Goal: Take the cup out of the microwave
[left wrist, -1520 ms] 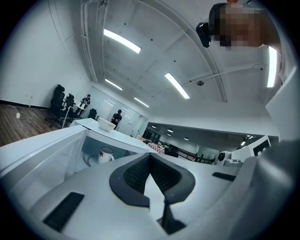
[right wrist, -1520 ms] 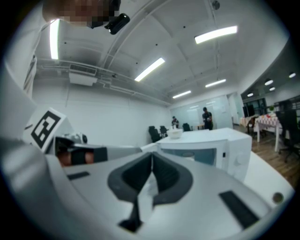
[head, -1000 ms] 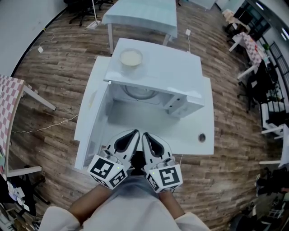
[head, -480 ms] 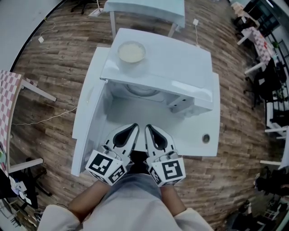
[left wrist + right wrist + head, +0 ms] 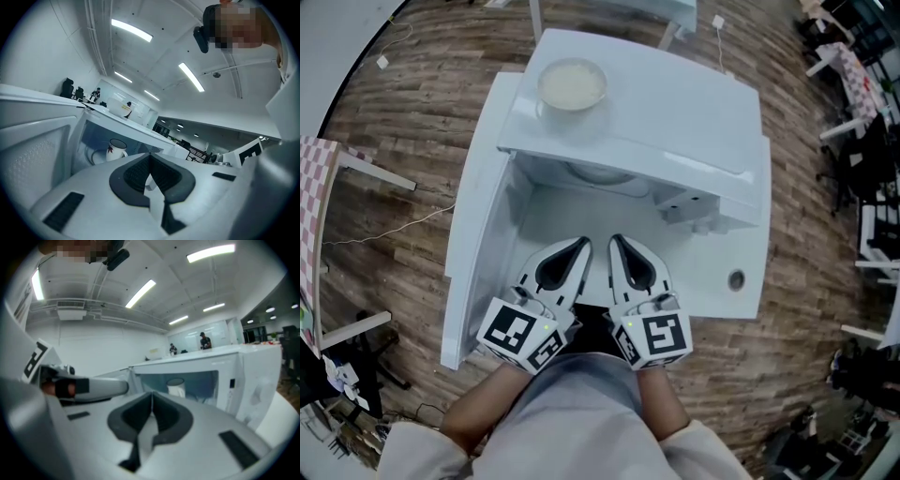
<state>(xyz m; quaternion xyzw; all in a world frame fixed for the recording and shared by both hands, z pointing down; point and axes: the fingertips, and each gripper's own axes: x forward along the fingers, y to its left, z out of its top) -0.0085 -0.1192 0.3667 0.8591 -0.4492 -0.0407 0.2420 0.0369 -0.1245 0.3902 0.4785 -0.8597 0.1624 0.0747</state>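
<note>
**Tongs closed and empty before the open microwave**

Both tongs are held side by side close to the person's body. The left tongs point(image 5: 573, 255) have their jaws together with nothing between them, and the right tongs point(image 5: 623, 253) are the same. They are above the front part of the white table point(image 5: 712, 281), and they point into the microwave point(image 5: 656, 103). Its door point(image 5: 473, 244) stands open to the left.

The cup point(image 5: 116, 151) stands upright inside, on the glass plate, well apart from both tongs. I think one pair should open wide before it enters. It should go in level and close on the cup's wall. Then it should lift only a little and come straight back, so that nothing touches the roof or the door frame.

A bowl point(image 5: 572, 84) sits on top of the microwave. The floor point(image 5: 403, 169) is of wood planks. Farther away are other tables and office chairs.
</note>
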